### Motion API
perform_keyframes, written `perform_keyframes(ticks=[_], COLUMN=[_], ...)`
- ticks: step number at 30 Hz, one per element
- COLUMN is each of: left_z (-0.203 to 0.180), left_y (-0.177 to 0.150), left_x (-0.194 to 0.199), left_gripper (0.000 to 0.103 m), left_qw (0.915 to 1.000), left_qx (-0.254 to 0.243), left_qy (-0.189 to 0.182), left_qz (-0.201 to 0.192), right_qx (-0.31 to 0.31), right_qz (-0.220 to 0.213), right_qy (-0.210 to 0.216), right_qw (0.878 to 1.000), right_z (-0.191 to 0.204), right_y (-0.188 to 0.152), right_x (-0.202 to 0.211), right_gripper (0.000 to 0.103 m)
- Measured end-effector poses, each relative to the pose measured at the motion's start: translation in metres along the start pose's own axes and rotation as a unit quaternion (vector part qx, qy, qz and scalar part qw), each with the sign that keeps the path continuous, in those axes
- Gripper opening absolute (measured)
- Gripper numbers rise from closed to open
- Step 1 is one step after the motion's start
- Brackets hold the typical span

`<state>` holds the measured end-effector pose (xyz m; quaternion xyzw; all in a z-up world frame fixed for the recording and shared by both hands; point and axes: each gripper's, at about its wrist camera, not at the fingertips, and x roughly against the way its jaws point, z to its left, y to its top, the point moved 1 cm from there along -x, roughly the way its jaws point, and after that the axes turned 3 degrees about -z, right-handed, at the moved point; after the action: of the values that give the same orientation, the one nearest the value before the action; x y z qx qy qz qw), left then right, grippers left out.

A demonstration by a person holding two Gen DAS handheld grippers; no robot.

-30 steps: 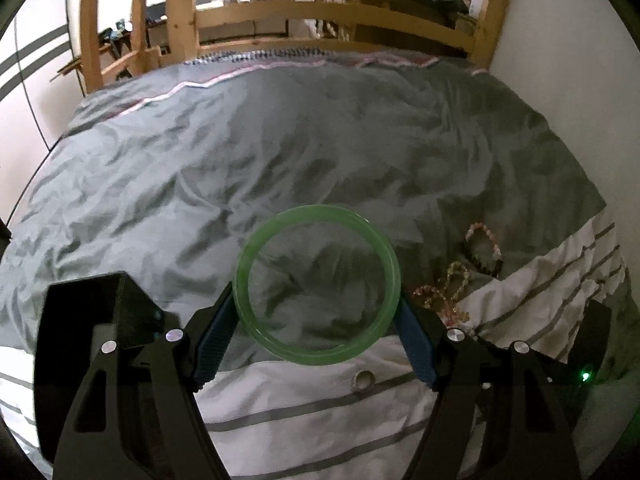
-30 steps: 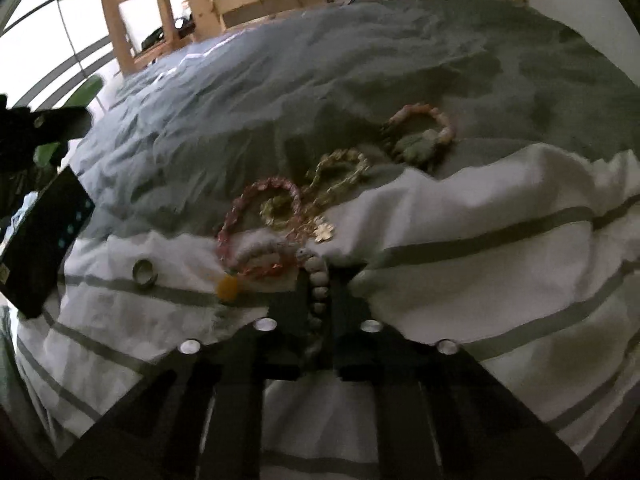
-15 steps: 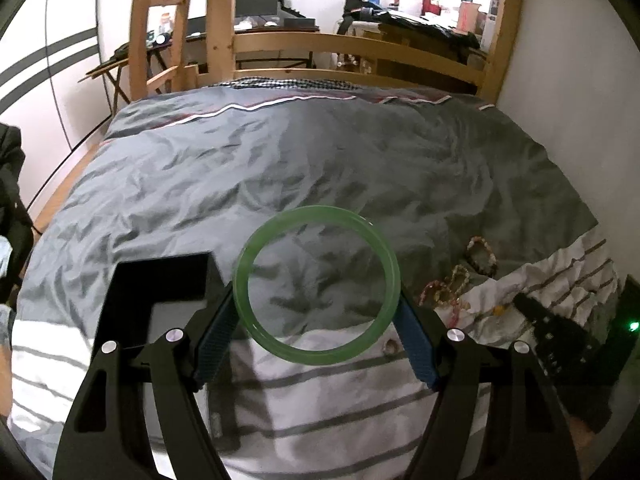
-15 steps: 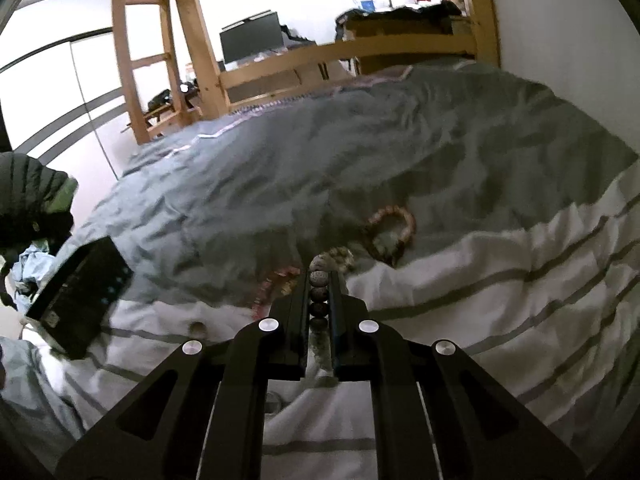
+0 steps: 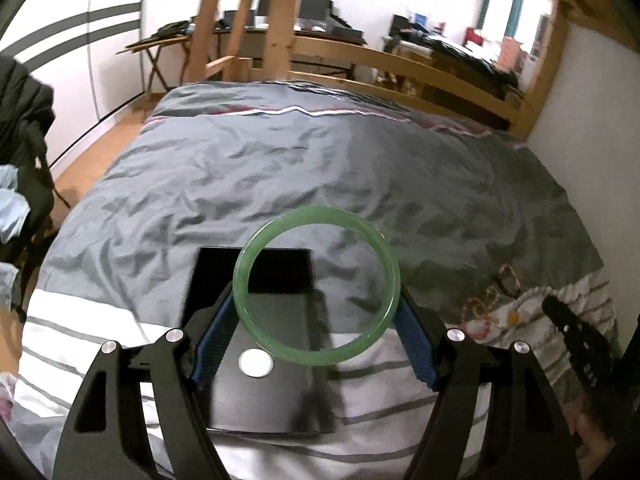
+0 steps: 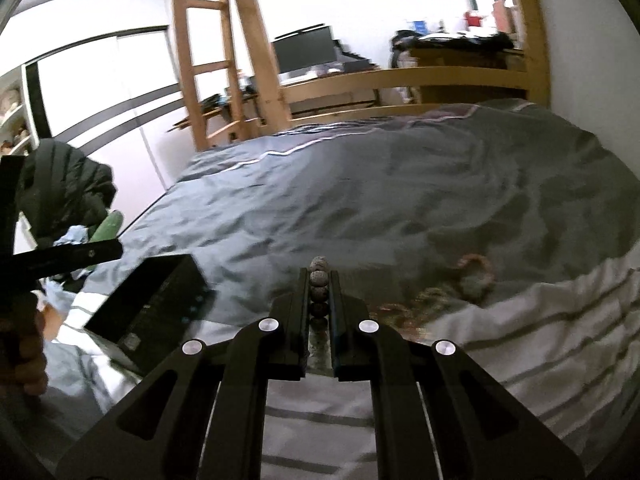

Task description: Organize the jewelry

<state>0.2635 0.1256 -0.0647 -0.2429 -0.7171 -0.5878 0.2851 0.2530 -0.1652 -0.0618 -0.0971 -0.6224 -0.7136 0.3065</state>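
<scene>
My left gripper (image 5: 316, 320) is shut on a green jade bangle (image 5: 370, 332), held flat above an open black jewelry box (image 5: 260, 316) on the bed. My right gripper (image 6: 319, 280) is shut on a beaded bracelet (image 6: 319, 280); its beads stand in a row between the fingers, lifted off the bed. The black box (image 6: 152, 304) lies to the right gripper's left. Several more bracelets (image 5: 500, 300) lie on the duvet to the right; they also show in the right wrist view (image 6: 472, 276).
The bed has a grey and white striped duvet (image 5: 320, 168) and a wooden frame (image 5: 400, 60). A wall (image 5: 600, 100) runs along the right. A dark jacket (image 6: 60, 192) hangs at the left. The right gripper's body (image 5: 576, 340) shows at lower right.
Both grippers have risen and tilted up. The left gripper moved left with the bangle until the black box lay under it. The right gripper lifted the beaded bracelet off the pile.
</scene>
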Motion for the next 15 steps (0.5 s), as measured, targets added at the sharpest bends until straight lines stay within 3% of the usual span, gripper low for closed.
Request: perform_keyframes(ticks=[15], left_z=[0.068], left_y=[0.001], left_x=[-0.015], left_gripper=[0.073], left_qw=[0.999], left_qx=[0.043], left_qy=[0.011], left_qz=[0.011], right_qx=[0.066], right_qz=[0.01], right_qy=[0.108], right_qw=[0.992], right_z=[0.135], right_y=[0.007], right_x=[-0.035], right_gripper=[0.009])
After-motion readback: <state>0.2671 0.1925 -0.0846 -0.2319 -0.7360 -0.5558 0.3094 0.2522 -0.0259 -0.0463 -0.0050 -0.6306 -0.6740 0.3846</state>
